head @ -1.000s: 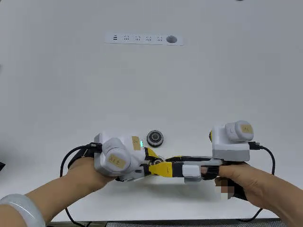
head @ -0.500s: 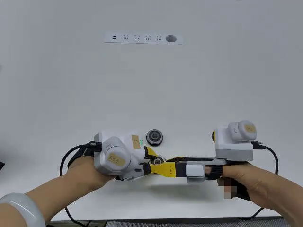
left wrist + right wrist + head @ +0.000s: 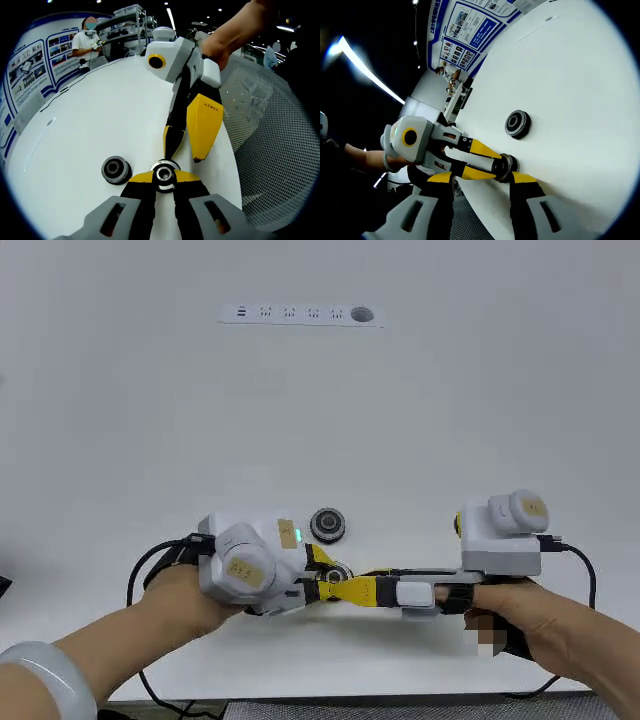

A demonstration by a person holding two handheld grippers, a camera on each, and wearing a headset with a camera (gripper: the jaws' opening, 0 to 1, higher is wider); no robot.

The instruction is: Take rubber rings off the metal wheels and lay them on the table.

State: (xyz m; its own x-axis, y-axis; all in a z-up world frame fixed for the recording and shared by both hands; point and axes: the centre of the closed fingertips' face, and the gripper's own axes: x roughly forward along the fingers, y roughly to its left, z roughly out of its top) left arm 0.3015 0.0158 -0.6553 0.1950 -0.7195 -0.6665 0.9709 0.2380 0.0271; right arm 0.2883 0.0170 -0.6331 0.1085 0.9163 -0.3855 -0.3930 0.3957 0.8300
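**Q:** What has changed?

**A:** In the head view, the right gripper (image 3: 182,155) has drawn back toward 3 o'clock, while the left gripper (image 3: 164,181) has held position. This is probably a pull stroke. The ring is judged not yet off.

**Q:** Tool state and wheel location?

**A:** The left jaws are pinching the wheel (image 3: 164,174). The right jaws are partly spread, with their tips at the wheel's 12 o'clock. A second wheel (image 3: 116,170) lies on the table (image 3: 75,125) at 9 o'clock.

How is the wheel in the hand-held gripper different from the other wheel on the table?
The held wheel is clamped in the left hand-held gripper; the loose wheel lies alone on the table. The right hand-held gripper points its open jaws at the held wheel, not the loose wheel. In the left gripper view the held wheel's rim looks shinier; the loose wheel's rim looks darker. Both are small and round.
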